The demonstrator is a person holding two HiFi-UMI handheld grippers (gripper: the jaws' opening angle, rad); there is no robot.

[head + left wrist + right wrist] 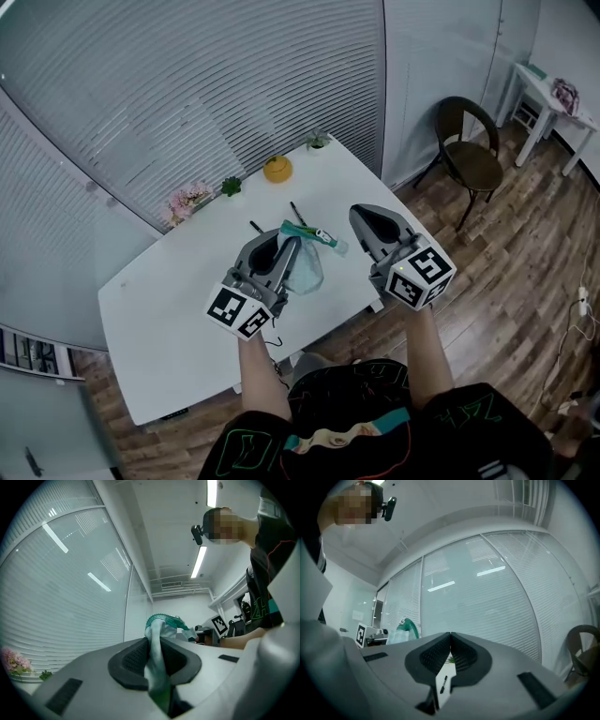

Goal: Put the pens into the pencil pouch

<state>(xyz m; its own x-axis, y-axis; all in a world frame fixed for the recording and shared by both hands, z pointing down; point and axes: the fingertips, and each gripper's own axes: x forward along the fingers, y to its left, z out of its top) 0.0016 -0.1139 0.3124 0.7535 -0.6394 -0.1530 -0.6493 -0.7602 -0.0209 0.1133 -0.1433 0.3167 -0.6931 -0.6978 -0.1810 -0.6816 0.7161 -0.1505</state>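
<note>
My left gripper (284,249) is shut on the pencil pouch (303,265), a translucent teal bag that hangs above the white table (169,309). In the left gripper view the pouch fabric (157,658) is pinched between the pads, with its teal zip edge above them. A green and white pen (325,237) shows at the pouch's upper edge; I cannot tell if it is inside. Two black pens (298,214) (255,226) lie on the table behind. My right gripper (362,218) is shut and empty, to the right of the pouch (405,628). A black pen (446,683) shows under its jaws (450,640).
At the table's far edge are a yellow round ornament (277,169), pink flowers (187,200) and two small green plants (231,186) (317,141). A curved wall of blinds runs behind. A brown chair (471,150) and a white side table (548,94) stand to the right on the wooden floor.
</note>
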